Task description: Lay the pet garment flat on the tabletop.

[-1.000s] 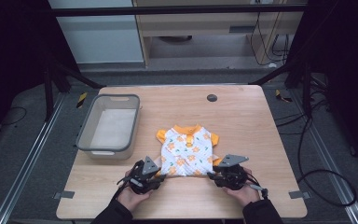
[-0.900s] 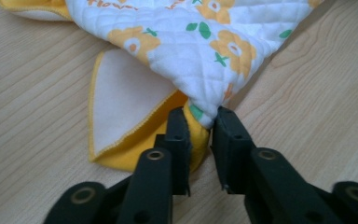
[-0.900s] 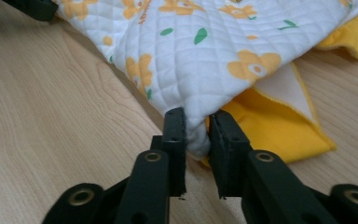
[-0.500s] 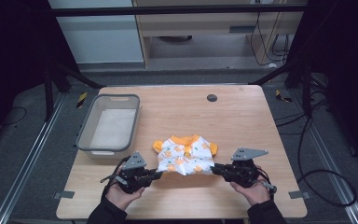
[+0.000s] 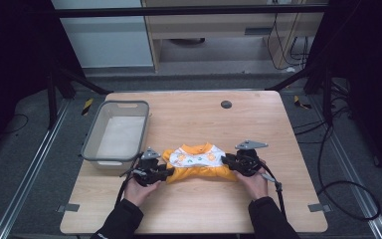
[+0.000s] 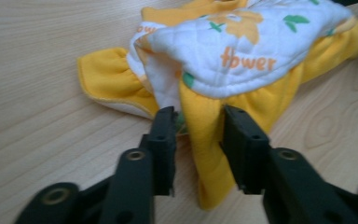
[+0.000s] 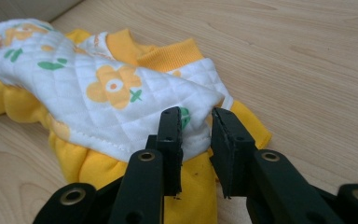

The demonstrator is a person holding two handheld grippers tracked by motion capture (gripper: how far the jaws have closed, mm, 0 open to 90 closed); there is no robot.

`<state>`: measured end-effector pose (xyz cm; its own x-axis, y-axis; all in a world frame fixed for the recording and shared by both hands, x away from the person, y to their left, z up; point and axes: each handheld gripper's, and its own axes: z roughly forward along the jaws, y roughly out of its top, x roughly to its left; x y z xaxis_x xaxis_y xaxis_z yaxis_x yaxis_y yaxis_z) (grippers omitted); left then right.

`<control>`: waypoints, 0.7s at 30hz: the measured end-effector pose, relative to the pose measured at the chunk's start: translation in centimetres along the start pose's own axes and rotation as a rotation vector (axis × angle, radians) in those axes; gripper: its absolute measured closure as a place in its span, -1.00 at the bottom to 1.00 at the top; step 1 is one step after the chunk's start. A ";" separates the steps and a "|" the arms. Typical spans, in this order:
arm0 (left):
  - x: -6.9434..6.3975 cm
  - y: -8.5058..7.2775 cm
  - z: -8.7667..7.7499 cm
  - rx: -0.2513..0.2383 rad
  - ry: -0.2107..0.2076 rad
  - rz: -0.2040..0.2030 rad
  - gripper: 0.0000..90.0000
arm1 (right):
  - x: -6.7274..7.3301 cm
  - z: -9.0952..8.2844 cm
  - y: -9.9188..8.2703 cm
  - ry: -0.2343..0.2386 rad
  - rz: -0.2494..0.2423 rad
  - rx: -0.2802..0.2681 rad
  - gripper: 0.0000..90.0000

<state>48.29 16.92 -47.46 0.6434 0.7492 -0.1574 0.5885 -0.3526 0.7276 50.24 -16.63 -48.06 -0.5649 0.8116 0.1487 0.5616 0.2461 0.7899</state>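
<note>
A small white quilted top (image 5: 199, 158) with orange flowers and yellow trim lies folded in half near the table's front. My left gripper (image 5: 166, 172) is at its left end and my right gripper (image 5: 226, 162) at its right end. In the left gripper view the jaws (image 6: 198, 126) have just been opening, and a fold of the top's yellow cloth (image 6: 205, 116) hangs loose between them. In the right gripper view the jaws (image 7: 196, 126) have also just been opening, and the top's white corner (image 7: 193, 100) lies in the gap. Neither pair of pads presses on the cloth.
A grey plastic bin (image 5: 87, 147) stands at the table's left, just beyond my left hand. A black round grommet (image 5: 226, 104) sits in the wooden table (image 5: 204, 209) near the far edge. Dark floor and cables surround the table.
The top lay flat a second ago. Both grippers took its near hem, lifted it and carried it away over the chest. It now lies folded, and both pairs of jaws have parted.
</note>
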 end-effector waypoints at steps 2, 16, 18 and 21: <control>-0.1 0.0 -0.5 -0.022 0.015 0.012 0.13 | 0.2 -0.4 0.1 -0.015 -0.019 -0.015 0.51; -0.9 -3.2 -3.6 -0.050 0.064 0.103 -0.18 | 0.2 -5.4 -2.9 0.024 -0.087 -0.044 0.06; -1.3 -3.2 -3.1 -0.030 0.059 0.118 -0.12 | 0.2 -5.3 -3.7 0.024 -0.086 -0.018 0.03; -1.9 -3.2 -2.4 -0.011 0.052 0.135 0.01 | 0.3 -4.7 -4.5 0.023 -0.088 0.027 0.03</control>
<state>44.03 18.01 -47.92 0.6902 0.7233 -0.0225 0.4925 -0.4467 0.7470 44.74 -20.00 -48.78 -0.6262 0.7741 0.0931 0.5251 0.3304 0.7842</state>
